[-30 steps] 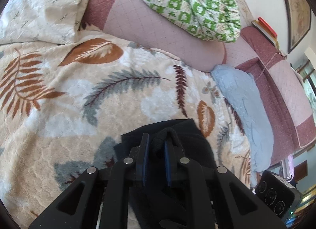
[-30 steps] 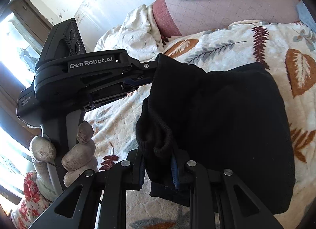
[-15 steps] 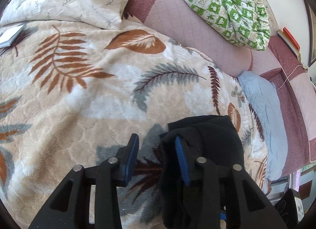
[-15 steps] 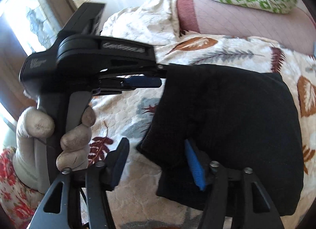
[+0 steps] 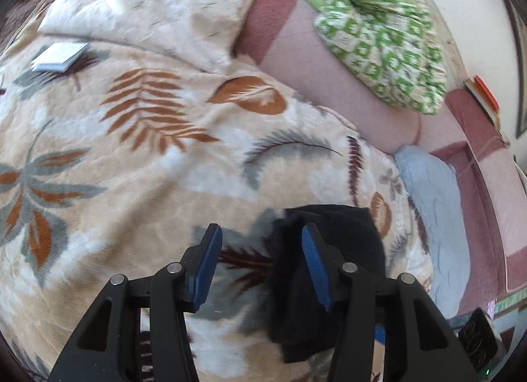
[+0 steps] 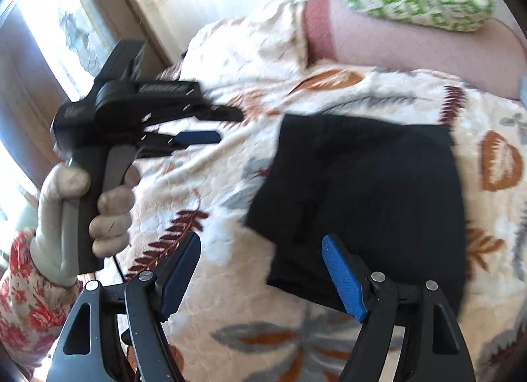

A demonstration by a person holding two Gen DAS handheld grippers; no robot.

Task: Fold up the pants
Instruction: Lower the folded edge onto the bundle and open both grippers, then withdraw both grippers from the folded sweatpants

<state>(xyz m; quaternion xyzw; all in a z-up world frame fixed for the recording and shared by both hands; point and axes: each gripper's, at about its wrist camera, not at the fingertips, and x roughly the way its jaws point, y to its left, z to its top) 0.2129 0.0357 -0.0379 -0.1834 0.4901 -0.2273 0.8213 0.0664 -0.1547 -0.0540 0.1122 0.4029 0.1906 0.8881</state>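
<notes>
While both sets of jaws are opening with nothing clamped, the folded black pants (image 6: pixel 362 197) lie flat on the leaf-print blanket (image 5: pixel 138 184), released. Right gripper (image 6: pixel 260 270): jaws wide, pads off the cloth; the pants' near-left corner sits just beyond the gap, and the right blue pad overlaps the near edge in view; contact can't be confirmed. Left gripper (image 5: pixel 260 250): jaws roughly half open, blanket visible between the pads; the pants sit against the right-hand pad and run under that finger, no squeeze. In the right wrist view the left gripper (image 6: pixel 210 125) sits well left of the pants, pointing toward them, held by a gloved left hand (image 6: pixel 89 214) with a floral sleeve (image 6: pixel 23 309) at the wrist. Both tools tilt downward at the bed. Pants' edges look squared, with a small flap at the near-left. Open blanket lies left of and in front of the bundle. Far side: pink bolster (image 5: pixel 329 85), green checked quilt (image 5: pixel 378 36), cream pillow (image 5: pixel 158 3). A light blue cloth (image 5: pixel 434 210) lies right of the pants, and a small white booklet (image 5: pixel 61 56) at far left.
</notes>
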